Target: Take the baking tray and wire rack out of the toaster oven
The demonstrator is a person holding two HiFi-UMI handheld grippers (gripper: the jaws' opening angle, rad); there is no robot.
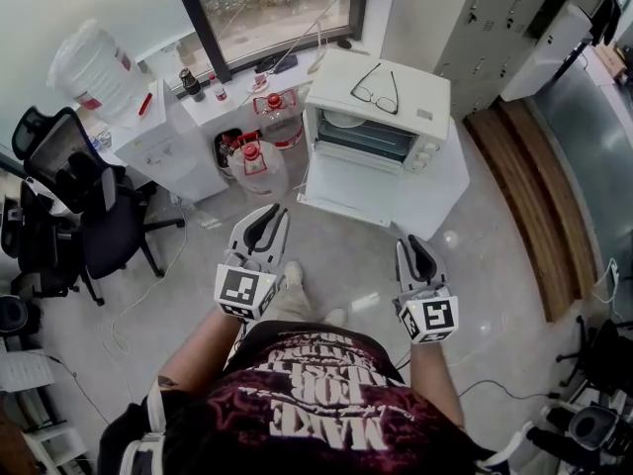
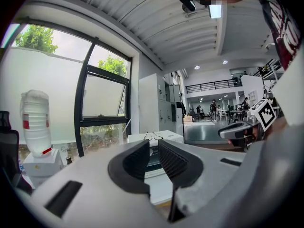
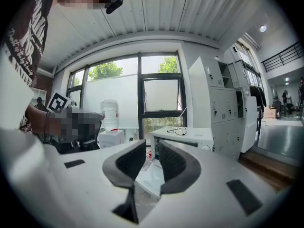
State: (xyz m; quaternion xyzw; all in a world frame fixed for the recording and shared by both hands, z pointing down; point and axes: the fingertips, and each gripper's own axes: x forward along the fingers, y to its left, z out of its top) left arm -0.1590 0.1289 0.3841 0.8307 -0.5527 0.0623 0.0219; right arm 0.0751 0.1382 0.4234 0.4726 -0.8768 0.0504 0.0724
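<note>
The toaster oven (image 1: 386, 117) is white, the glasses (image 1: 375, 89) black-rimmed, the office chair (image 1: 99, 221) black.

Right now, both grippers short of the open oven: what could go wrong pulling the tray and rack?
1. Glasses lie loose on the toaster oven; a hard pull could jolt it and send them off.
2. The open door juts toward the person; the left gripper and right gripper, both open and empty, must reach over it and might knock it.
3. The cavity looks dim, so a grip may catch the wrong piece.
</note>
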